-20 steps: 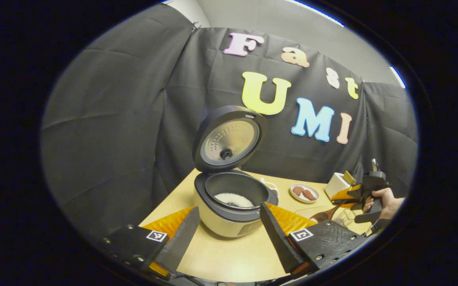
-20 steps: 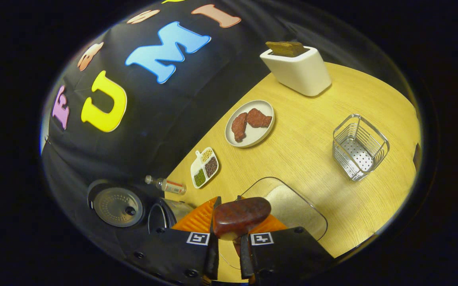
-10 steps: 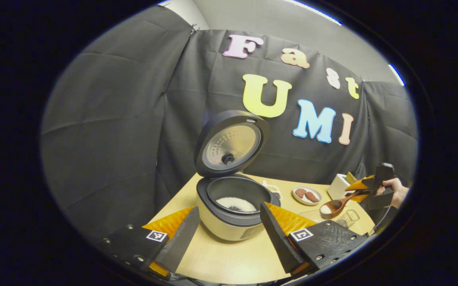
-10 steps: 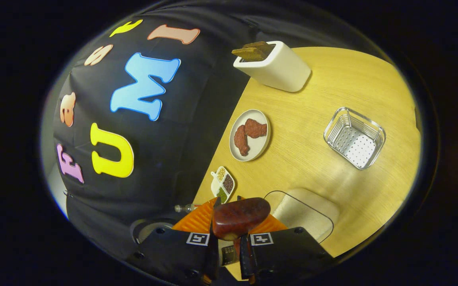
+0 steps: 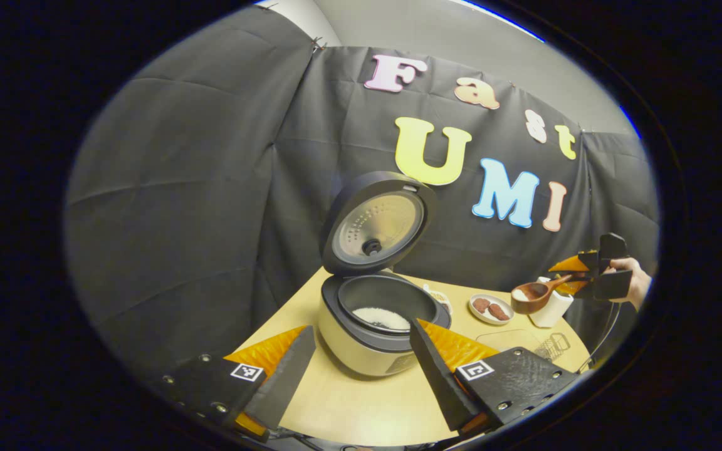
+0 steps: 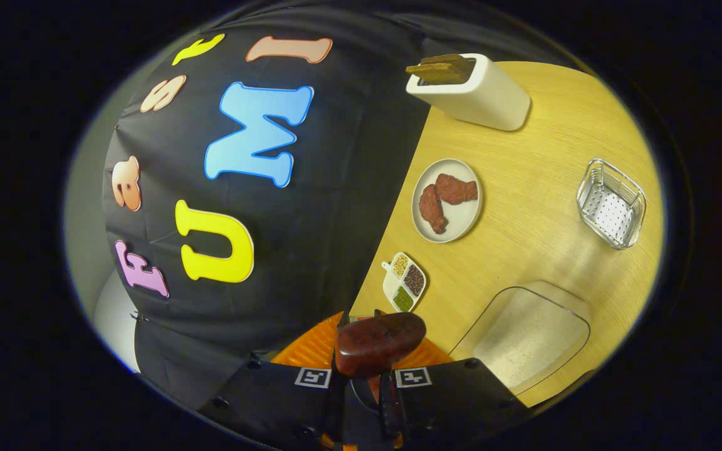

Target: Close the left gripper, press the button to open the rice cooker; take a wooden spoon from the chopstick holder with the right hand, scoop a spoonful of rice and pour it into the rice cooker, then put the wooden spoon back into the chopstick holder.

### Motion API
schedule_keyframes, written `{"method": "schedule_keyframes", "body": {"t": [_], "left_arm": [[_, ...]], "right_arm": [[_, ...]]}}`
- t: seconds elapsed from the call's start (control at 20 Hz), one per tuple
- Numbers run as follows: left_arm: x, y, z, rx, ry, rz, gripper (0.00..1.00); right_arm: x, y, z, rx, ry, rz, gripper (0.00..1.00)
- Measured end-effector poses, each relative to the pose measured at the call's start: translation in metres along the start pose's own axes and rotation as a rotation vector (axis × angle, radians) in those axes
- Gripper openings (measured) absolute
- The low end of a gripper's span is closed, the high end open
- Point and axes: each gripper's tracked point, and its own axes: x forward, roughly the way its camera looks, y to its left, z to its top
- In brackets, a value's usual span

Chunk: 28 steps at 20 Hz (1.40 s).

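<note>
On the wooden table [image 5: 336, 401] we see the rice cooker [image 5: 376, 326] open, rice inside; left gripper [image 5: 361, 369] gapes, right gripper [image 6: 361, 376] clamps the wooden spoon [image 6: 378, 343].

A light wooden table [image 6: 543, 156] carries an open rice cooker [image 5: 381, 326] at the left gripper view's centre, and, in the right gripper view, a white holder [image 6: 470, 91] at top, a meat plate [image 6: 447, 199], a divided dish [image 6: 404, 282], a wire basket [image 6: 612, 203] at right and a clear rice tray [image 6: 527, 335] at lower right.

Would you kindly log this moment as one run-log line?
rice cooker: lid open | right hand-held gripper: shut on wooden spoon, rice in bowl | left hand-held gripper: open
</note>
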Motion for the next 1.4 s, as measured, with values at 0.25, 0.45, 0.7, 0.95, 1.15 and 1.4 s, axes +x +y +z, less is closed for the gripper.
{"method": "schedule_keyframes", "body": {"t": [0.25, 0.45, 0.7, 0.95, 1.15, 1.4], "left_arm": [[-0.005, 0.019, -0.006, -0.028, 0.007, 0.037, 0.96], [-0.011, 0.040, -0.006, -0.027, 0.002, 0.086, 0.96], [-0.017, 0.062, -0.012, -0.068, 0.010, 0.145, 0.96], [-0.021, 0.078, -0.007, -0.064, 0.008, 0.181, 0.96], [-0.018, 0.086, -0.008, -0.051, 0.018, 0.203, 0.95], [-0.013, 0.086, -0.007, -0.046, 0.020, 0.208, 0.96]], "right_arm": [[0.029, 0.043, -0.033, -0.044, 0.076, 0.046, 0.20], [0.058, 0.070, -0.066, -0.079, 0.146, 0.070, 0.23], [0.096, 0.090, -0.108, -0.174, 0.224, 0.063, 0.23], [0.122, 0.104, -0.145, -0.343, 0.284, 0.047, 0.23], [0.138, 0.112, -0.166, -0.478, 0.303, 0.049, 0.23], [0.154, 0.113, -0.183, -0.626, 0.290, 0.043, 0.23]]}}
